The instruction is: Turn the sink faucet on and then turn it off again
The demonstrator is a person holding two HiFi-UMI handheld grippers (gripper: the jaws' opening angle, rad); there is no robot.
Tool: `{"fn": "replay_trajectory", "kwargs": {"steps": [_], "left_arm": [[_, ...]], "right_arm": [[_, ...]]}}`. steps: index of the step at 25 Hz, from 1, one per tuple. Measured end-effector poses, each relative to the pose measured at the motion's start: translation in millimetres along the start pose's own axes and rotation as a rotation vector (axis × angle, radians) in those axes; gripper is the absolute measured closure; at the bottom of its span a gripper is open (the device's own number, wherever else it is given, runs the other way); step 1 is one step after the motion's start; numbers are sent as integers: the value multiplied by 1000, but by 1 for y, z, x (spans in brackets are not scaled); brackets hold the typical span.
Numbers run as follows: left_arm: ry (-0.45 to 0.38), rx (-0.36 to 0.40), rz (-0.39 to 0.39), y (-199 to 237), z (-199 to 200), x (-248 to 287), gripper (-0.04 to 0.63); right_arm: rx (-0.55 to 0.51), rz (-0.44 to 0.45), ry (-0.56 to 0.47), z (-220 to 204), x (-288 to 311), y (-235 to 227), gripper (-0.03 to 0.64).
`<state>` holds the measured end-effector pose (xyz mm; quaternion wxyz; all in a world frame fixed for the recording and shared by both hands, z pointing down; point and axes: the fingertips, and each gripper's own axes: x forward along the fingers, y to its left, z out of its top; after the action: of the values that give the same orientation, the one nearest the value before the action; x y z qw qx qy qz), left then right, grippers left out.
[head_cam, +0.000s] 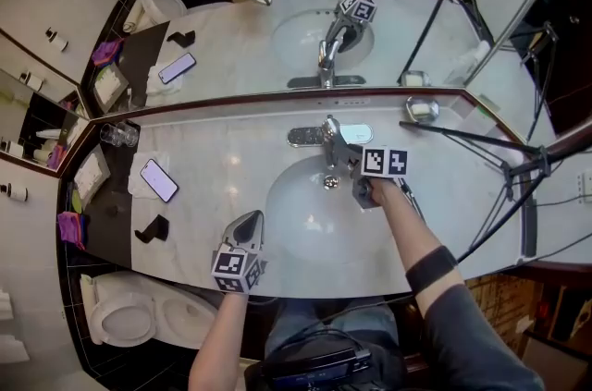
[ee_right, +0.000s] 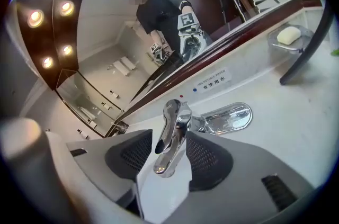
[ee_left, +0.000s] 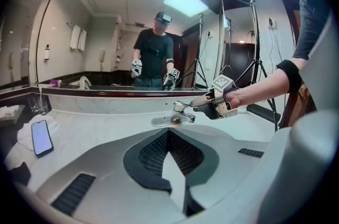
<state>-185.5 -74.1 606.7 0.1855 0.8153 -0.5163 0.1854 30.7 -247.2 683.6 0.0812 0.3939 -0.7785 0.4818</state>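
Observation:
The chrome faucet [head_cam: 328, 140] stands at the back of the white sink basin [head_cam: 296, 223], its lever pointing toward me. My right gripper [head_cam: 343, 157] reaches in from the right, and in the right gripper view the lever [ee_right: 172, 130] stands between the spread pads of that gripper [ee_right: 168, 139]; it is open. No water stream shows. My left gripper [head_cam: 251, 223] hovers over the basin's near left rim, aimed at the faucet [ee_left: 178, 112] from a distance. The left gripper [ee_left: 169, 134] is shut, its pad tips meeting with nothing between them.
On the counter left of the basin a phone [head_cam: 158, 180] lies on a white cloth, with a glass [head_cam: 118, 135] behind it and a black object [head_cam: 153, 229] nearer. A soap dish [head_cam: 422, 109] sits at the back right. Tripod legs [head_cam: 481, 140] cross the right counter. A mirror runs along the back.

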Motion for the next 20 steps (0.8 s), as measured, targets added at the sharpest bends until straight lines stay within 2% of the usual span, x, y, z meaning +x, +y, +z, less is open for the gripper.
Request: {"fn": "replay_trajectory", "kwargs": {"steps": [2, 3, 6, 8, 12, 20], "left_arm": [[5, -5, 10, 3, -4, -1, 600], [8, -8, 15, 5, -5, -1, 600], [16, -17, 27, 11, -12, -4, 600], [22, -23, 31, 14, -16, -6, 600], [30, -35, 29, 14, -24, -5, 600], [31, -44, 10, 3, -29, 1, 600]], "right_arm": [[42, 38, -2, 4, 9, 3, 398], [66, 60, -5, 7, 14, 6, 430], [141, 91, -16, 14, 22, 8, 460], [194, 100, -20, 14, 22, 4, 516], [282, 130, -29, 14, 22, 5, 518], [361, 113, -45, 16, 21, 3, 531]]}}
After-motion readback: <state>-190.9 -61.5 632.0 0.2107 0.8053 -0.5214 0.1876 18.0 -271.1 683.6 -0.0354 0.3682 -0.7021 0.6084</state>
